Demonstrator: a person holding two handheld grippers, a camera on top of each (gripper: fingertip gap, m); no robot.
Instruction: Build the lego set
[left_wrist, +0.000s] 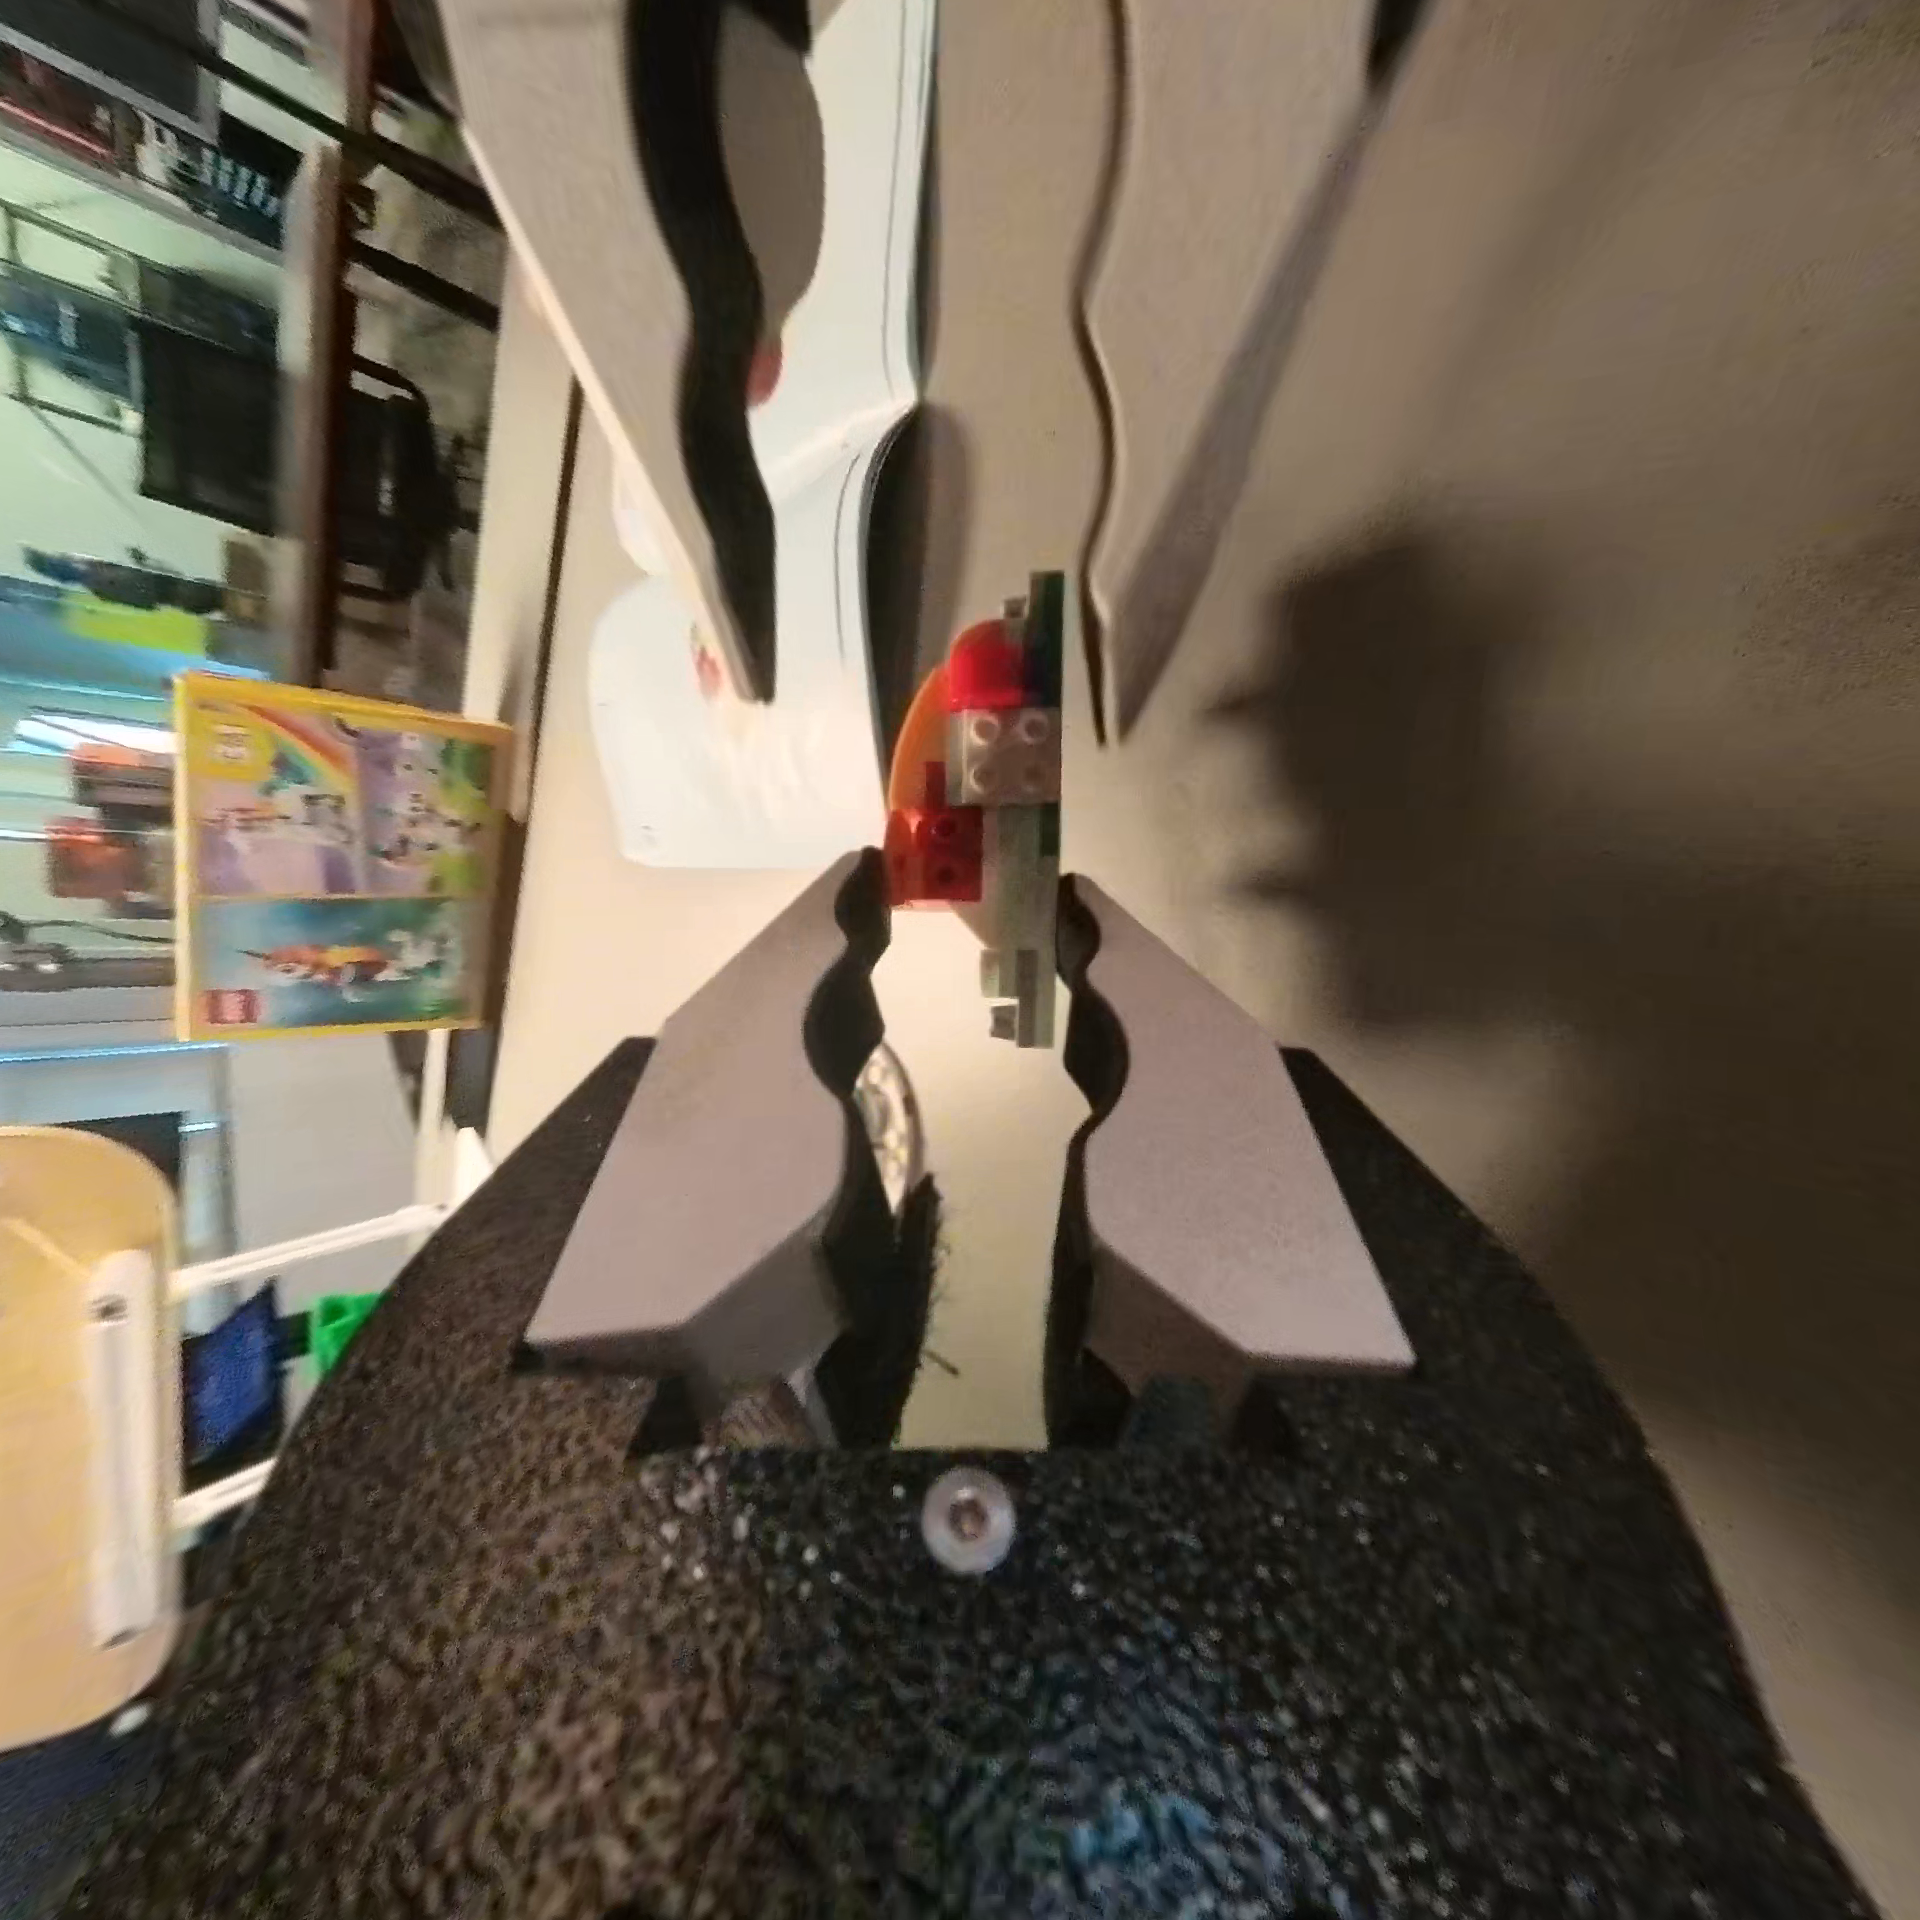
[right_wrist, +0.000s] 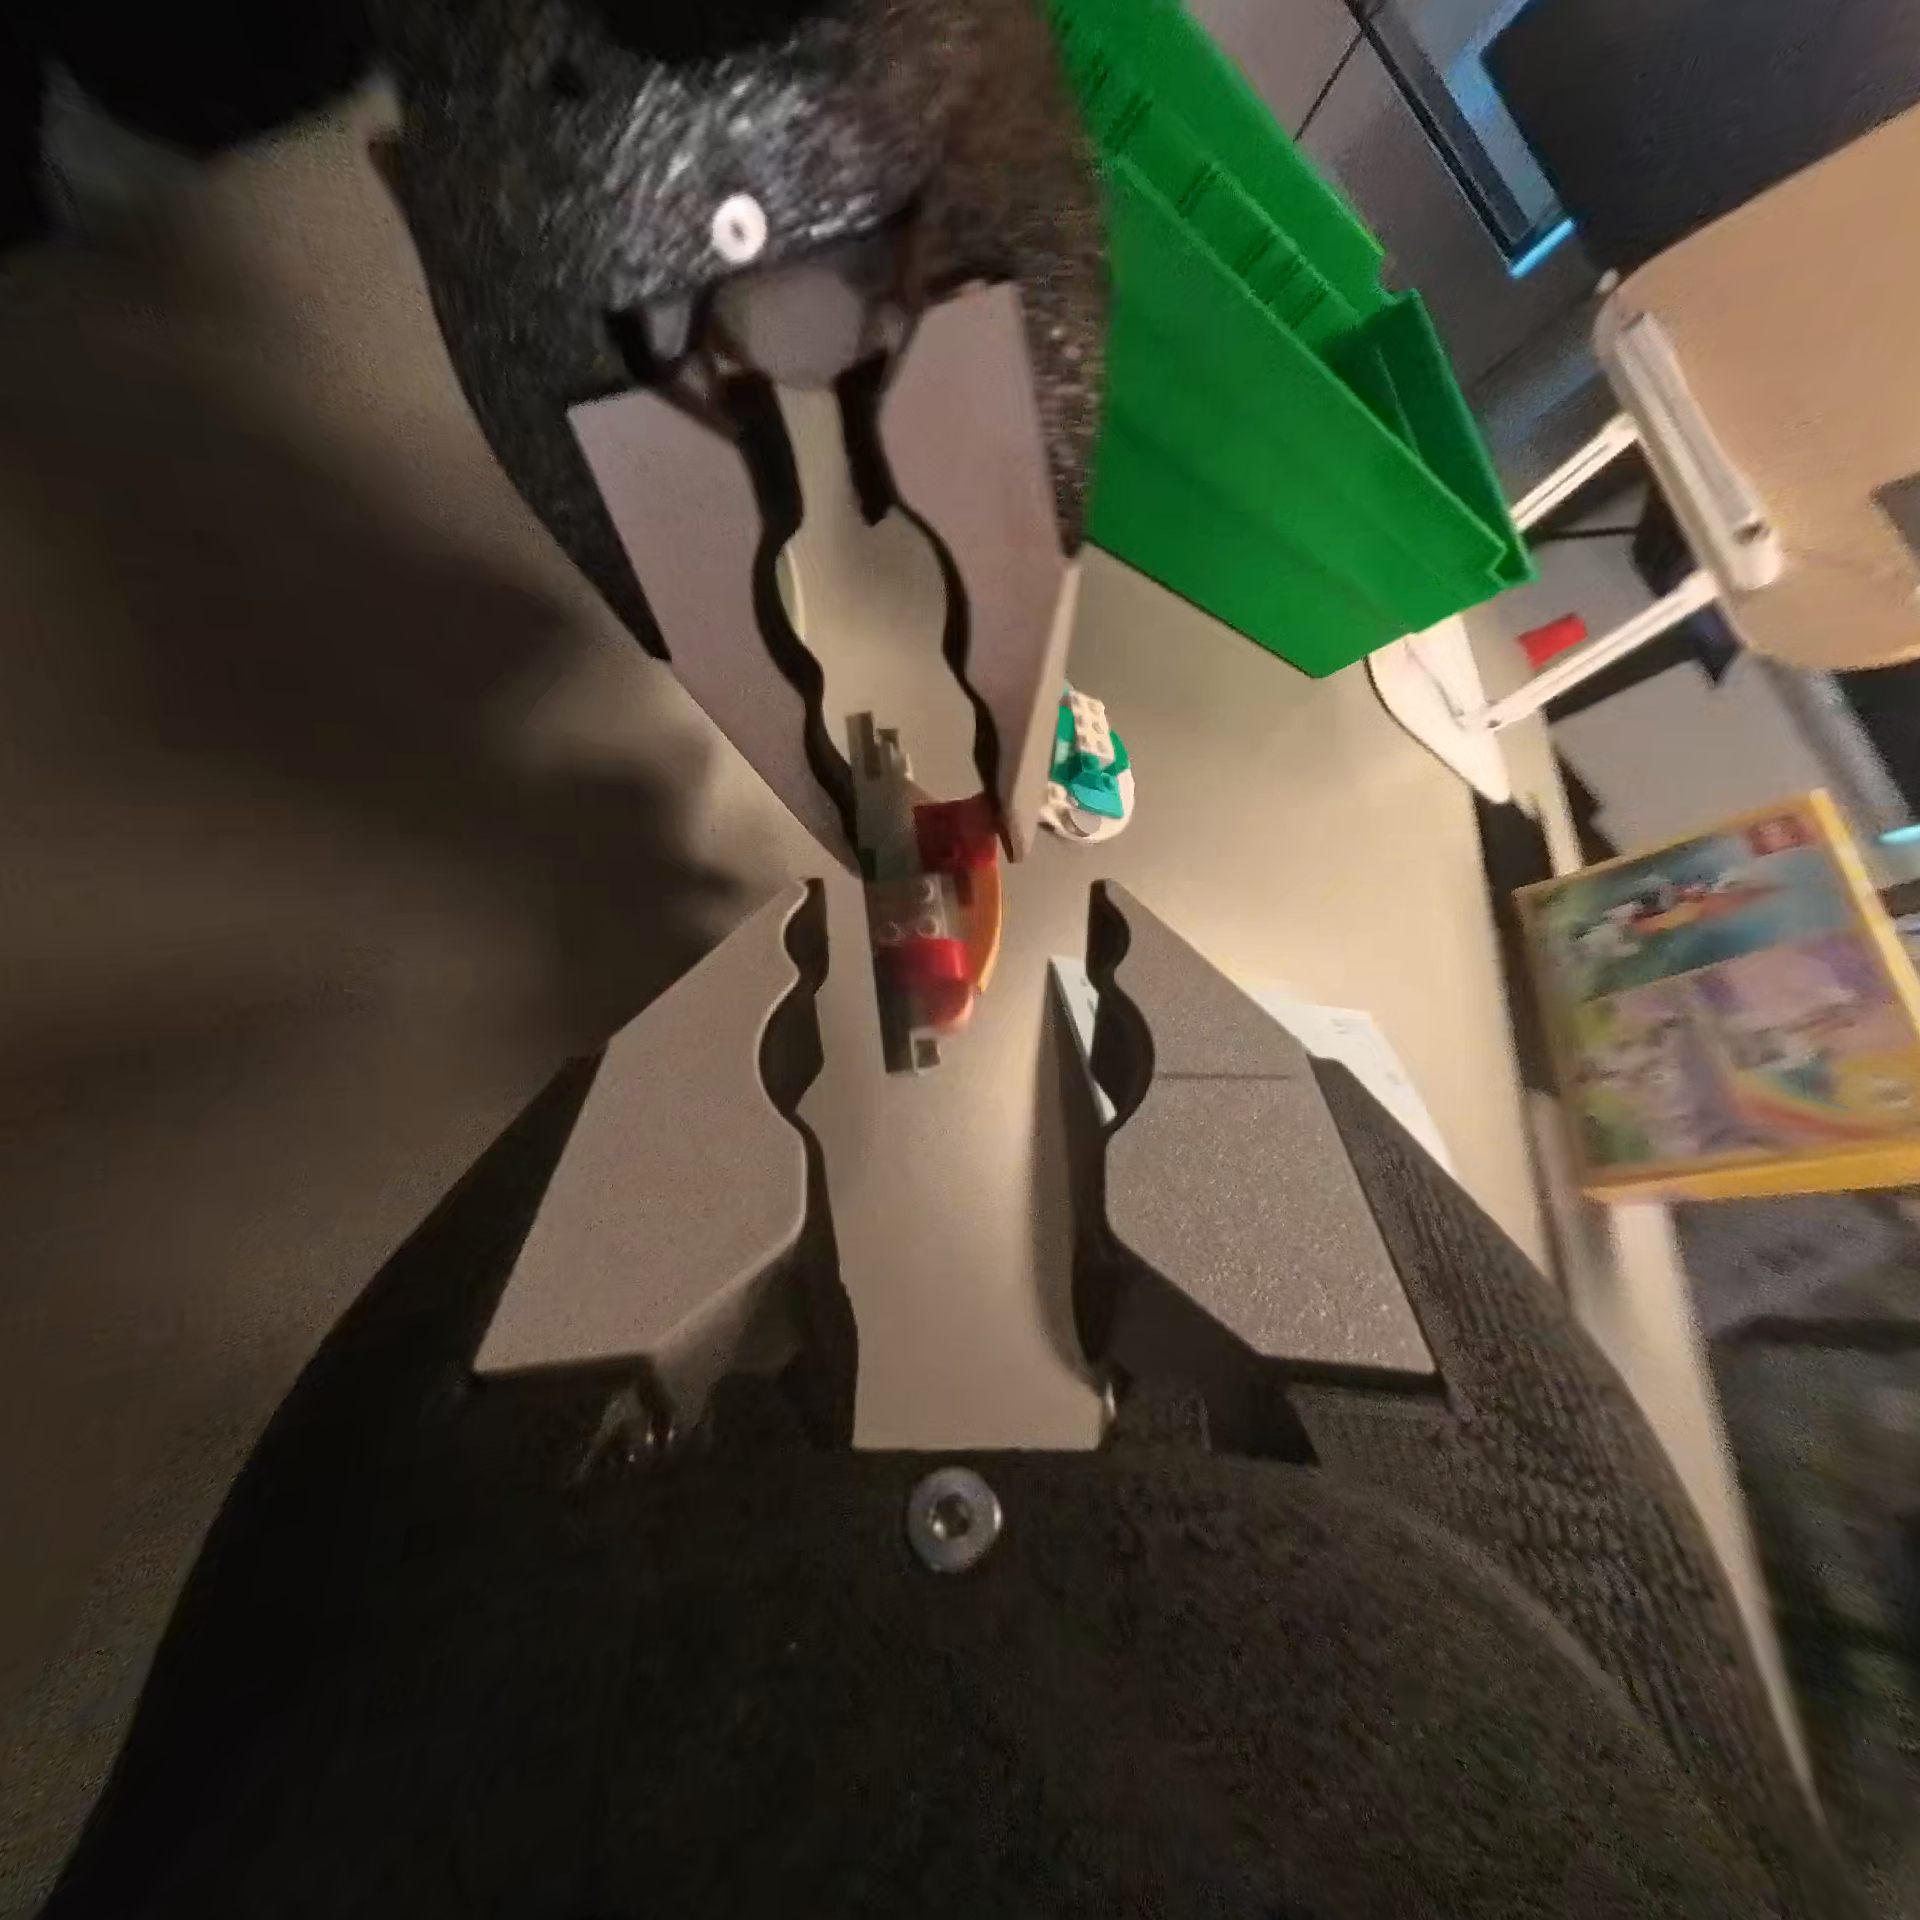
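Observation:
A small lego build (left_wrist: 1013, 790) of grey, red, orange and green pieces is held off the beige table (left_wrist: 1507, 312). My left gripper (left_wrist: 966, 878) is shut on its lower end, one finger on the red brick and the other on the flat plate. The right gripper (left_wrist: 935, 707) comes in from the top of this view, open, with its fingers either side of the build's upper end. In the right wrist view, the right gripper (right_wrist: 956, 894) is open around the build (right_wrist: 925, 966) without touching it. The left gripper (right_wrist: 928, 847) clamps the far end.
A yellow lego box (left_wrist: 332, 862) stands at the table's edge and also shows in the right wrist view (right_wrist: 1714, 997). There is a green bin (right_wrist: 1278, 416), a small teal and white lego piece (right_wrist: 1086, 769), an open booklet (left_wrist: 862, 260) and a white bag (left_wrist: 727, 769). The grippers are tip to tip, or close to it.

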